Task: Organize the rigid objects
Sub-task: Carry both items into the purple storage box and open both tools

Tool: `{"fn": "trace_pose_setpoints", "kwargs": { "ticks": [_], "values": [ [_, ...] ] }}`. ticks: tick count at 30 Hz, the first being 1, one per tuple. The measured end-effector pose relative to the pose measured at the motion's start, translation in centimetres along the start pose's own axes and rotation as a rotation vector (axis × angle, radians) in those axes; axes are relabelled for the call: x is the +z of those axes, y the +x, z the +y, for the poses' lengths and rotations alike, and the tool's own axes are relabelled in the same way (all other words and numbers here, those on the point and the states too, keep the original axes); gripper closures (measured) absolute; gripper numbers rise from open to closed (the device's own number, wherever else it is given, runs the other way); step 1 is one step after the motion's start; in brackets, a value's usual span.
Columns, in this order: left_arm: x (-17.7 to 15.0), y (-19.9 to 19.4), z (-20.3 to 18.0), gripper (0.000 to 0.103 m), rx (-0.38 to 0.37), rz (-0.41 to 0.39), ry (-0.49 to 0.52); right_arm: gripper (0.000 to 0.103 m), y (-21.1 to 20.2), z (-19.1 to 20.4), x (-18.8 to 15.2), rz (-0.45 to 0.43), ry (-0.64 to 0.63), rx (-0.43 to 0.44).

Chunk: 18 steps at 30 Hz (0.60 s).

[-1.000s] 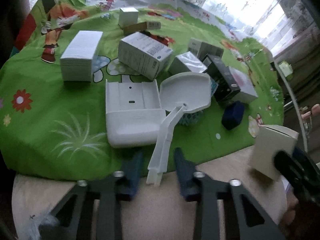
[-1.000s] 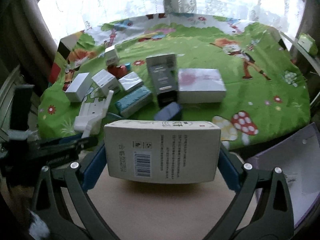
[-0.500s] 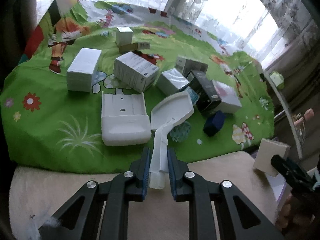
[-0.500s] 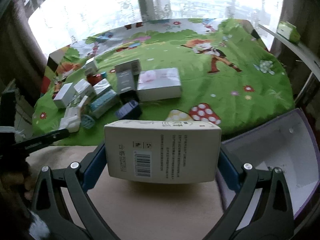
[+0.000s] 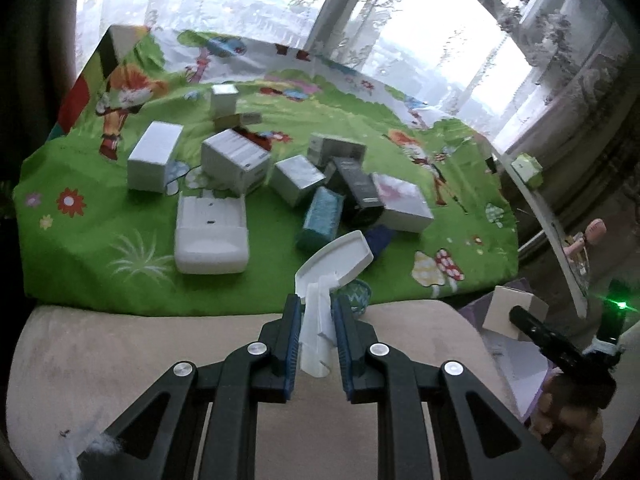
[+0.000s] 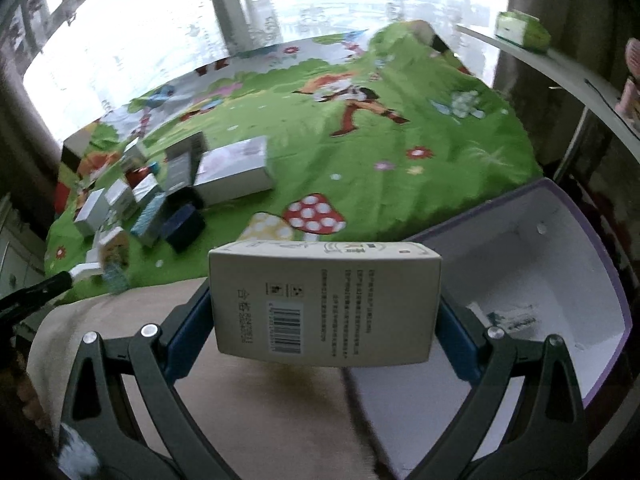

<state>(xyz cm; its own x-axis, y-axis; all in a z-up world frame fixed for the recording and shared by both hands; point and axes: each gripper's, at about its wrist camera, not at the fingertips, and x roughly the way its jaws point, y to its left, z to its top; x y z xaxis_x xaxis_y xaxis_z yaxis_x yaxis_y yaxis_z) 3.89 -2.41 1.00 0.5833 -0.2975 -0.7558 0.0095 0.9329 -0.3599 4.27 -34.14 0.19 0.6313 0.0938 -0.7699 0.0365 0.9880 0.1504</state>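
My left gripper point(image 5: 316, 316) is shut on the handle of a white plastic scoop point(image 5: 334, 264), lifted clear of the green cartoon blanket point(image 5: 120, 252). A white plastic tray point(image 5: 211, 236) lies flat on the blanket to the left of it. My right gripper point(image 6: 324, 300) is shut on a beige carton with a barcode point(image 6: 324, 300), held sideways above the near edge of an open white bin with a purple rim point(image 6: 532, 264). That carton point(image 5: 514, 312) and the right gripper also show at the right of the left wrist view. Several boxes point(image 5: 236, 160) lie clustered on the blanket.
A teal patterned box point(image 5: 322, 218), a black box point(image 5: 358, 192) and a pinkish white box point(image 5: 402, 202) lie behind the scoop. A beige cushioned edge point(image 5: 160, 344) runs along the front. A curved white shelf point(image 6: 560, 68) with a green box point(image 6: 520, 32) stands right of the bed.
The left gripper closed on the scoop's handle and lifted it off the blanket, toward the front edge. The right gripper carried the beige carton rightward until the open bin came under it.
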Motion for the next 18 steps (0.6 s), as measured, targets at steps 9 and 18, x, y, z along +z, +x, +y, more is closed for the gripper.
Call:
{"fn": "trace_pose_setpoints", "kwargs": {
  "ticks": [9, 18],
  "values": [
    [0.8, -0.6, -6.4, 0.085, -0.083, -0.018, 0.121, 0.004, -0.8, -5.5, 0.1, -0.028, 0.071, -0.098],
    [-0.9, 2.7, -15.9, 0.085, -0.239, 0.080, 0.291, 0.004, -1.8, -11.4, -0.1, -0.032, 0.163, -0.187]
  ]
}}
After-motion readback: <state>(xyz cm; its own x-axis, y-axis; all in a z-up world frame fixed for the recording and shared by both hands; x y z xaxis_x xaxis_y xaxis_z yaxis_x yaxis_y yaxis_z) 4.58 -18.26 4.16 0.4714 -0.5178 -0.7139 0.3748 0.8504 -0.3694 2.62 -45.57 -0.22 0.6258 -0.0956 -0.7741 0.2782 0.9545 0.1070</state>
